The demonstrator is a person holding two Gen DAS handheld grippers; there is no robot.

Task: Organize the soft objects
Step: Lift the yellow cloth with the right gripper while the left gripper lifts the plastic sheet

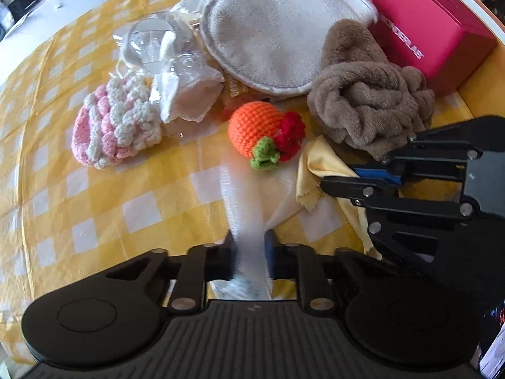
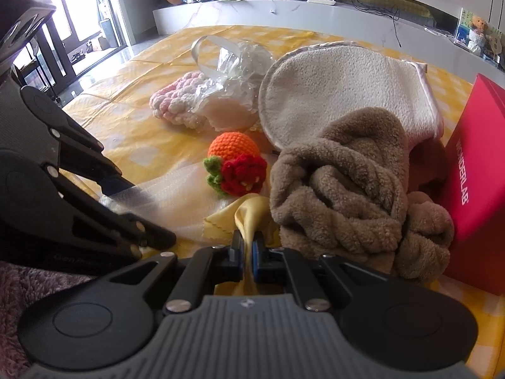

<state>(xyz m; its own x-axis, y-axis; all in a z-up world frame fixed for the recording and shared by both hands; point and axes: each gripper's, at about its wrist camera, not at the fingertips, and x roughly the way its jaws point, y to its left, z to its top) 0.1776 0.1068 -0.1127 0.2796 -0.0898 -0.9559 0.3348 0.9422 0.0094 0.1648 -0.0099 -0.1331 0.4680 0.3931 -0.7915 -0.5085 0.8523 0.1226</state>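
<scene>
My left gripper (image 1: 250, 243) is shut on a sheer white mesh cloth (image 1: 252, 195) that lies on the yellow checked tablecloth (image 1: 94, 205). To its right, my right gripper (image 2: 249, 246) is shut on a folded yellow cloth (image 2: 249, 211). Just beyond both sits an orange crochet ball with a red flower (image 1: 252, 129). A pink and white crochet piece (image 1: 113, 126) lies at the left. A brown fluffy towel (image 1: 369, 101) is bunched at the right, and a round cream pad (image 1: 271, 31) rests behind it.
A pink box (image 1: 426, 25) stands at the far right, close to the brown towel. Crumpled clear plastic packaging (image 1: 154, 44) lies behind the crochet piece. In the right wrist view a white counter (image 2: 284, 9) runs beyond the table.
</scene>
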